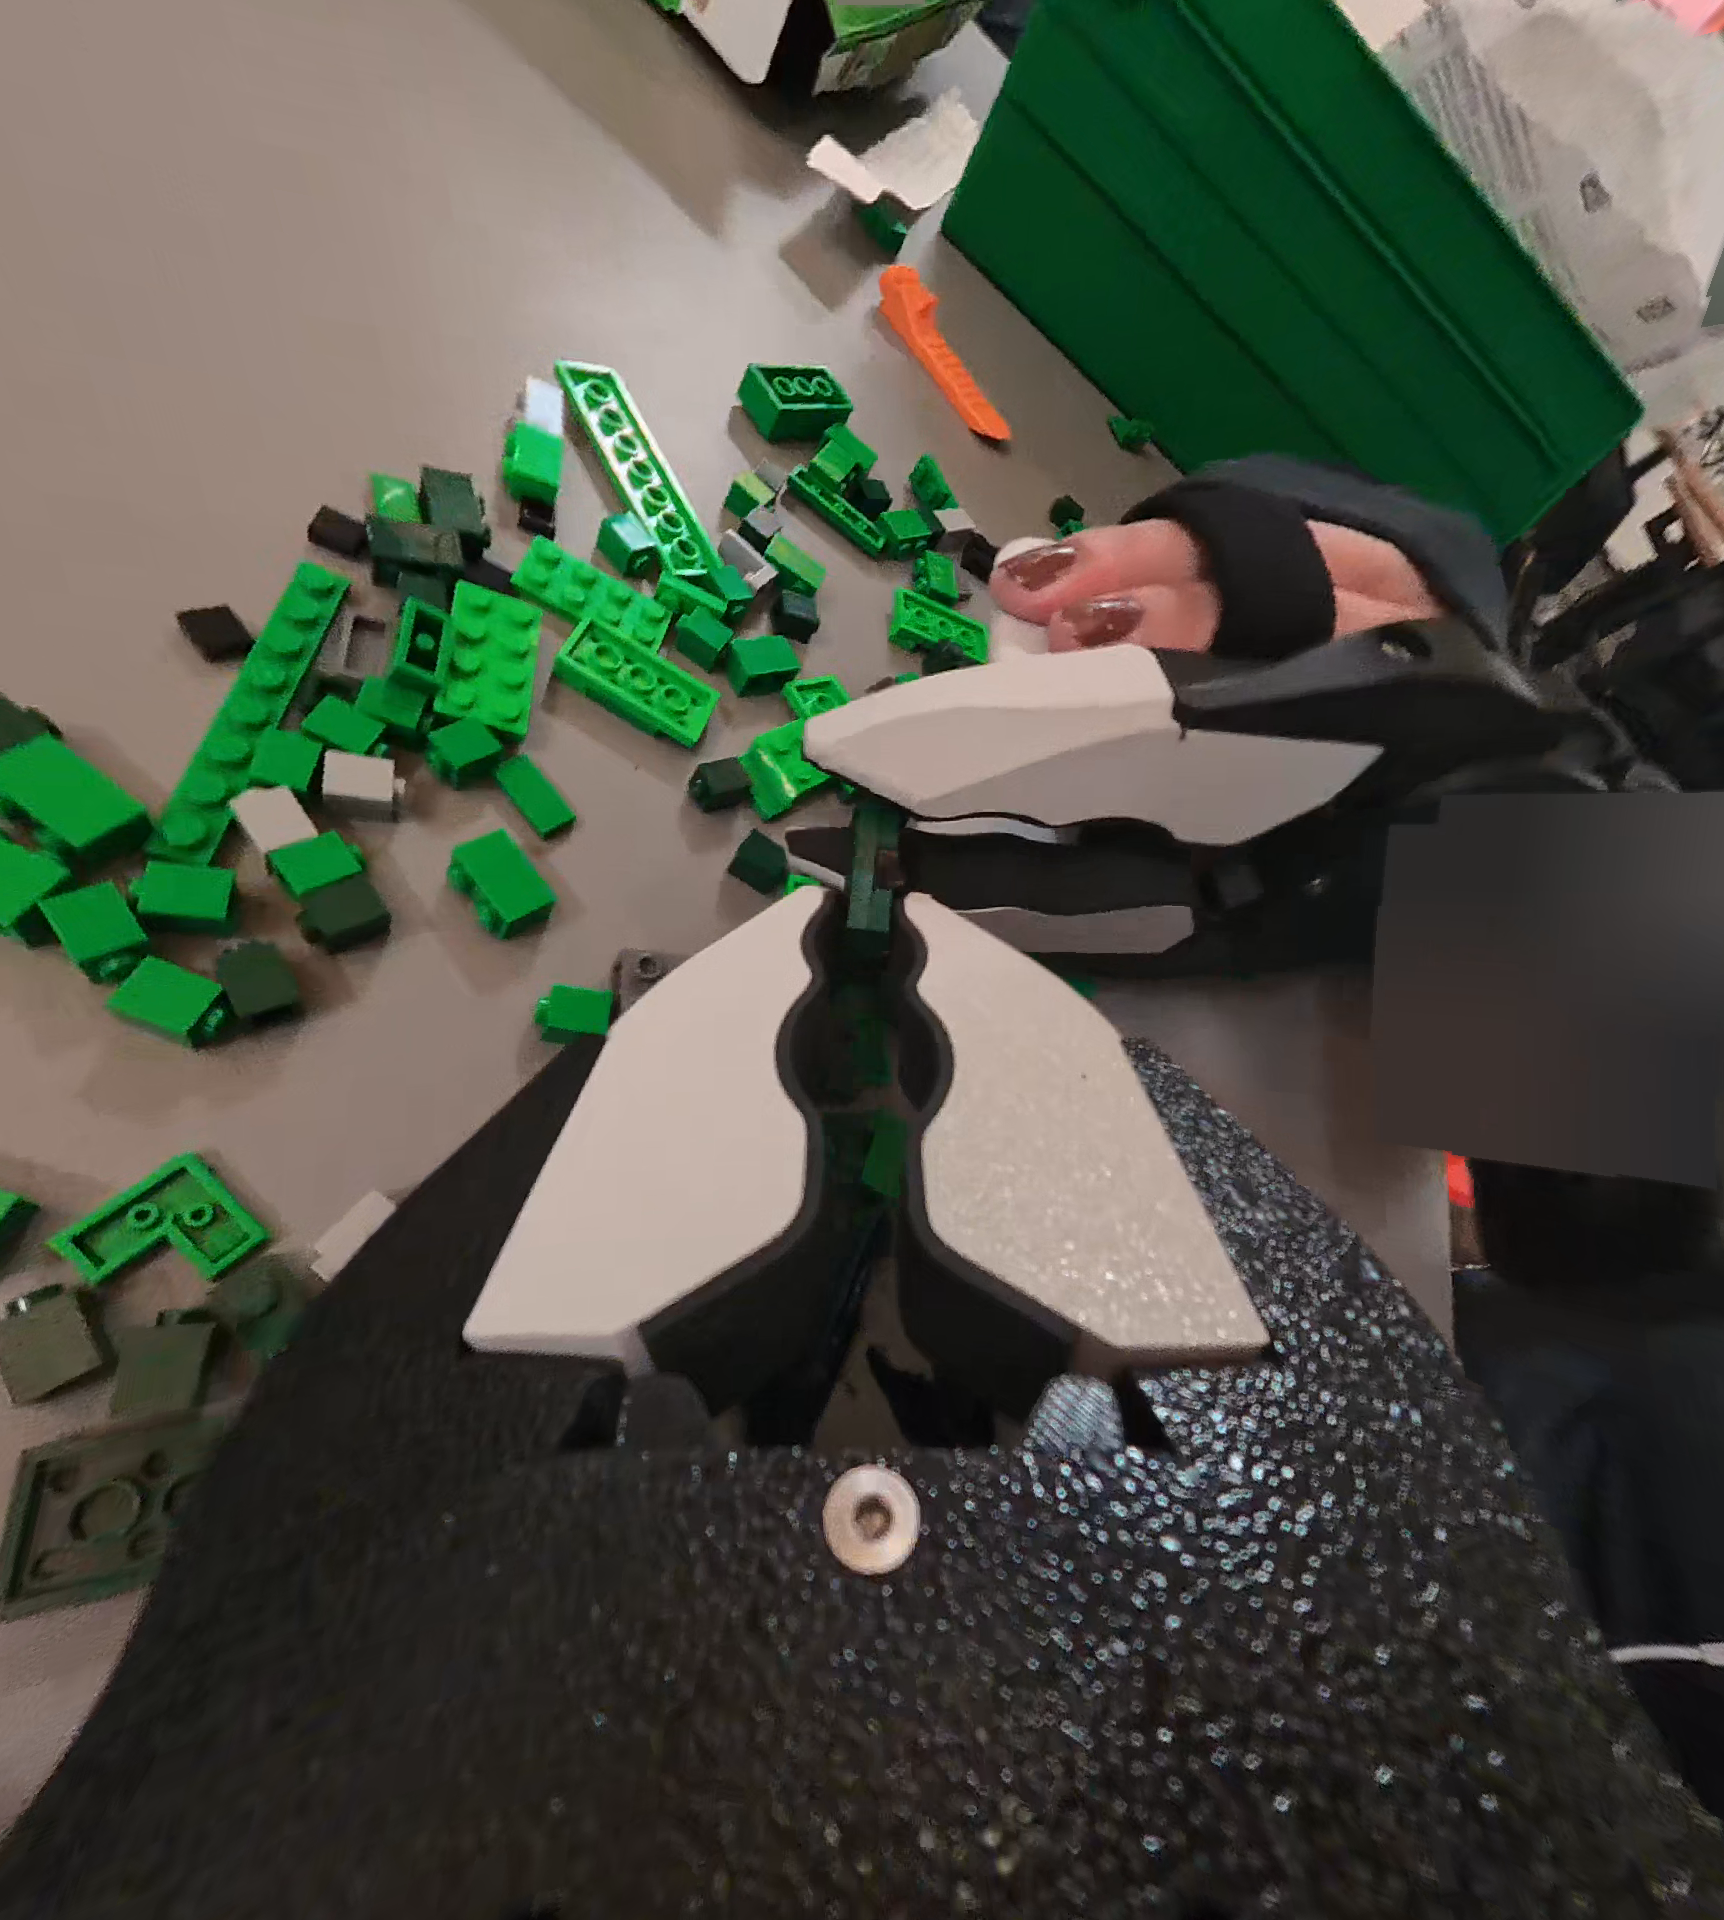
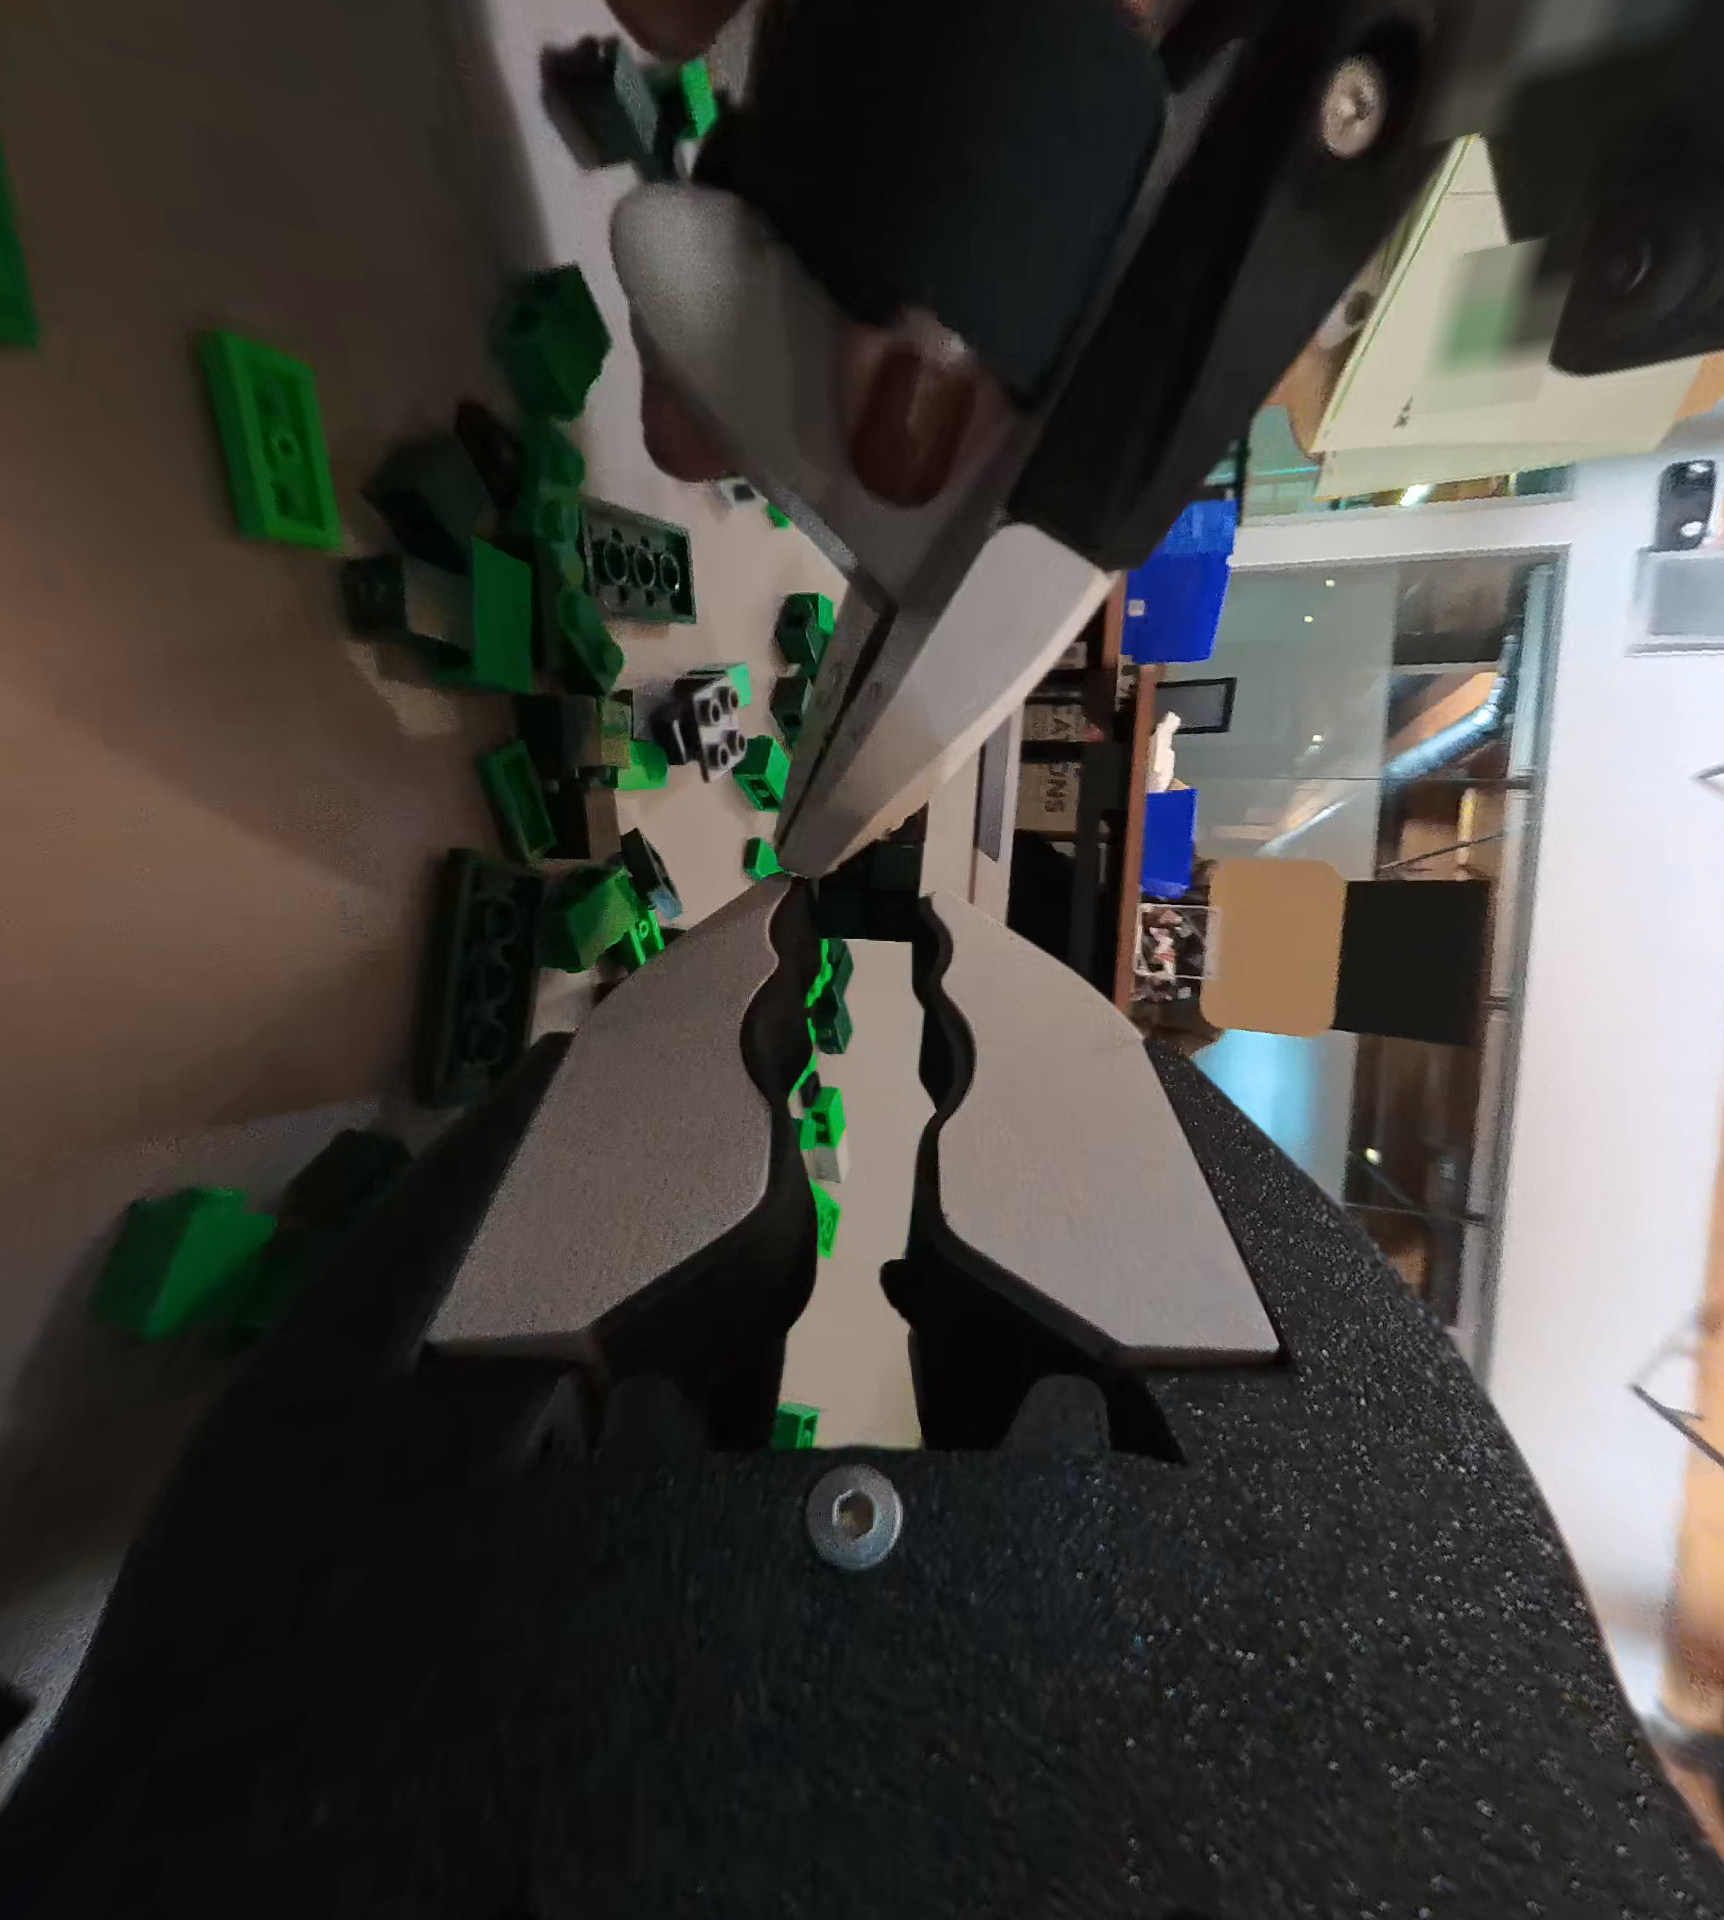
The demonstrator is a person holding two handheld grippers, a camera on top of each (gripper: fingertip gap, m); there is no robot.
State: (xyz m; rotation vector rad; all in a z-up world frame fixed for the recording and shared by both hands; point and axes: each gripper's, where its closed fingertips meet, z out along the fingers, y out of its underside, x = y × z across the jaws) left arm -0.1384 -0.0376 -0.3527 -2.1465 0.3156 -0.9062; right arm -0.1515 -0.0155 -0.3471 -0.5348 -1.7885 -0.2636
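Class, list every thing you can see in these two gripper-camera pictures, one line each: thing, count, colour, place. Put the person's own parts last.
Loose building bricks: many, bright and dark green with a few grey and black, scattered over the table.
Long studded plate: one, bright green, far side of the pile.
Brick separator tool: one, orange, beside the bin.
Storage bin: one, green, far right of the table.
Table: one, grey-beige, under everything.
Dark green piece: one, held between both grippers' tips.
Left gripper: one, white fingers on black body, shut on the dark green piece.
Right gripper: one, same make, gripping the same piece from the side.
Hand: one, in a black fingerless glove, on the right gripper.
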